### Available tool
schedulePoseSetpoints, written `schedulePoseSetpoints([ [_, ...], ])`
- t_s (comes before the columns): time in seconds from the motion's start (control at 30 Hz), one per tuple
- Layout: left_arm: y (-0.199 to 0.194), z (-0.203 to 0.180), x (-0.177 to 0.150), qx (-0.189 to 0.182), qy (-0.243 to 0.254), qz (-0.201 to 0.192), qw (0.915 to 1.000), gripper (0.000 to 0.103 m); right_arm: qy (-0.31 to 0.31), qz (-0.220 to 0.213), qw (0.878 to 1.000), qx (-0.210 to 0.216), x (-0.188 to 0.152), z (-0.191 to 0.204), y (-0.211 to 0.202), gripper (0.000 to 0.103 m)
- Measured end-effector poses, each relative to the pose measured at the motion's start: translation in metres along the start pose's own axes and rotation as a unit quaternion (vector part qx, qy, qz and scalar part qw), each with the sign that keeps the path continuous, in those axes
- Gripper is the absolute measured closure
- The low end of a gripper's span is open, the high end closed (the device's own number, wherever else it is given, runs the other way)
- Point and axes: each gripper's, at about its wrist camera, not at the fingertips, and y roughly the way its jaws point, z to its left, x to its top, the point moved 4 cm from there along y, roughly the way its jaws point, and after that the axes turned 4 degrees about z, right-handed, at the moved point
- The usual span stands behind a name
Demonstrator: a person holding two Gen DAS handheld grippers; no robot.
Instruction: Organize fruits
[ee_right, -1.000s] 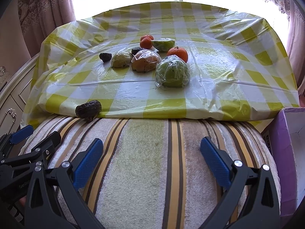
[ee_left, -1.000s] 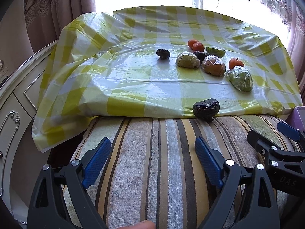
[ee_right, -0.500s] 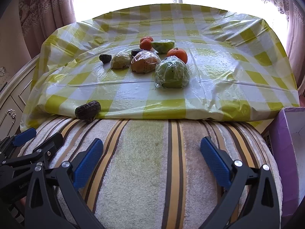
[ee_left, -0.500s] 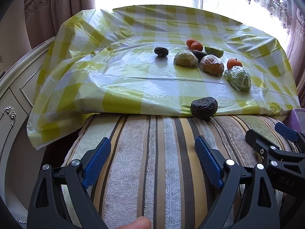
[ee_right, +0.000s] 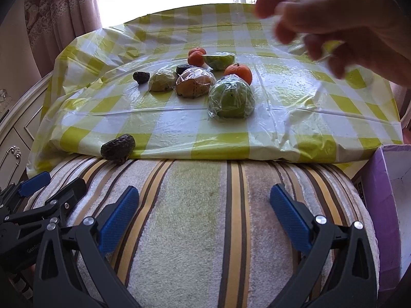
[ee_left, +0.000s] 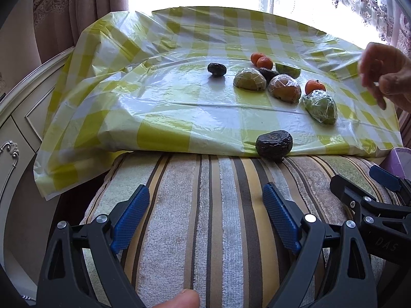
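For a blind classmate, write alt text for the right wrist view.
A bare hand reaches in over a yellow-checked tablecloth holding wrapped fruit and tangerines. The open right gripper hovers above a striped cushion.

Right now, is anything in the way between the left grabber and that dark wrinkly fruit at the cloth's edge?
Nothing visible: only bare striped cushion lies between the open left gripper and the dark fruit. A hand hovers farther right, off that line.

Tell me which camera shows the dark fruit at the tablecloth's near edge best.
The left wrist view: the dark fruit sits near centre, whole, with its wrinkled top visible. The right wrist view shows it off to the left, more side-on, though still unobstructed.
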Motion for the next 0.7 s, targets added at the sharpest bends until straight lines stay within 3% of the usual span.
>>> schedulePoseSetpoints([
  [0.7,0.0020,-0.0011,0.0007,0.003,0.001,0.000,1.0000,0.016,0.002,0.000,1.000,-0.001,-0.0005,-0.0080,-0.0014,0.001],
])
